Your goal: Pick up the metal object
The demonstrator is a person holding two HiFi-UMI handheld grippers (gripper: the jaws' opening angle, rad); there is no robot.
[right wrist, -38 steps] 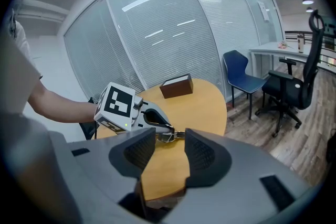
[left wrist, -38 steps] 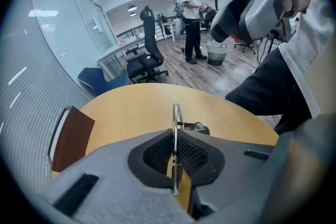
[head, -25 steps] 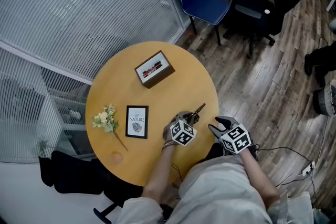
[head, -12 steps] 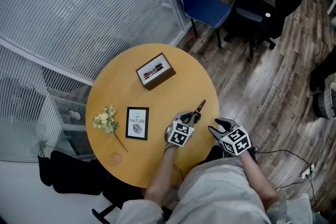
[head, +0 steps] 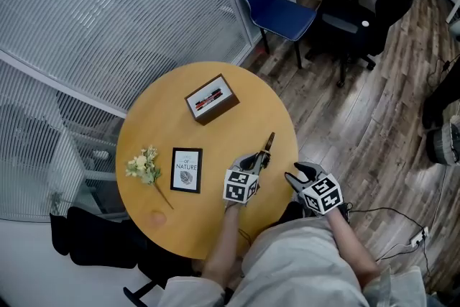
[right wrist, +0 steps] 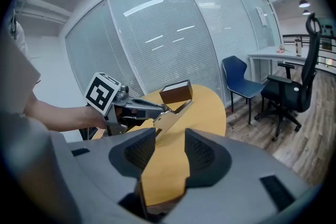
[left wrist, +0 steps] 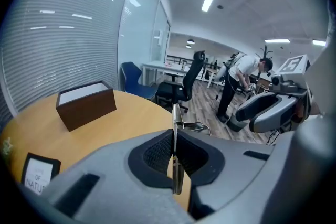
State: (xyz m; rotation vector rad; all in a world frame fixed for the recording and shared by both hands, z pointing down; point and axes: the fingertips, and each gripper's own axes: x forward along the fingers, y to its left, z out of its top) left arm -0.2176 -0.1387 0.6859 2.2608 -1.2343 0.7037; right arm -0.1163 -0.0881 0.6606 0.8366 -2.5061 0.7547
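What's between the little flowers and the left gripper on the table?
A black-framed card lies flat on the table between the flowers and the left gripper. The head view shows it.

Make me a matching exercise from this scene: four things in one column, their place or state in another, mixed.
1. metal object
2. brown box
3. flowers
4. right gripper

A. open, nothing between its jaws
B. lying near the left edge of the table
C. clamped in the left gripper
D. standing on the table's far side

Pairs: 1-C, 2-D, 3-B, 4-A.
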